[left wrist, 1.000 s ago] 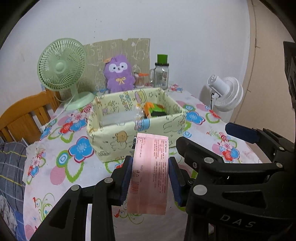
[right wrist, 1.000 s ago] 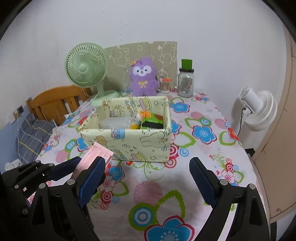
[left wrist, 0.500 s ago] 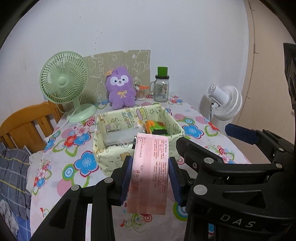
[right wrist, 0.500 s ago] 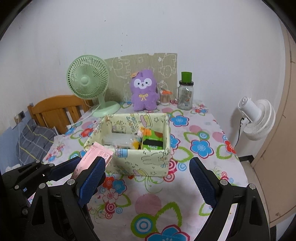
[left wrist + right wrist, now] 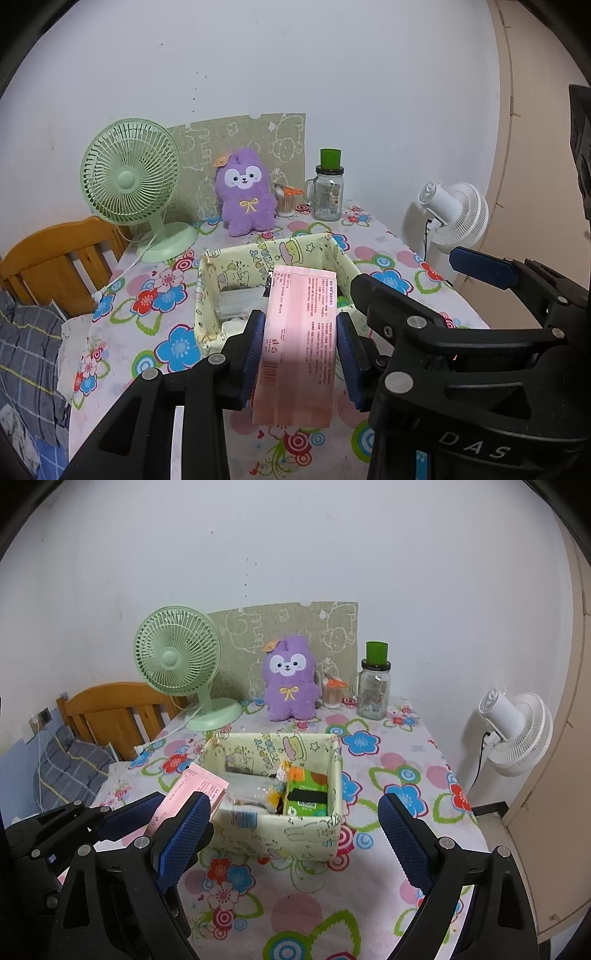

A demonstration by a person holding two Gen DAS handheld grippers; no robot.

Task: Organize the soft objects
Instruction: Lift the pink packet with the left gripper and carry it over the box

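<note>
Left gripper [image 5: 301, 345] clamps flat pink printed packet [image 5: 298, 343] upright btwn blue pads, w/ pale yellow cartoon-print fabric box [image 5: 295, 834] just ahead. Right gripper [image 5: 293, 836] spread wide, nothing held, box straight in front, green packet [image 5: 306, 794] inside.

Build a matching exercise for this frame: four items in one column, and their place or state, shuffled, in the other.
Items:
1. pink packet
2. green packet
3. purple plush
4. right tool

Places or states:
A. open, holding nothing
B. standing at the back of the table by the wall
C. clamped in the left tool
D. lying inside the fabric box

Pairs: 1-C, 2-D, 3-B, 4-A
</note>
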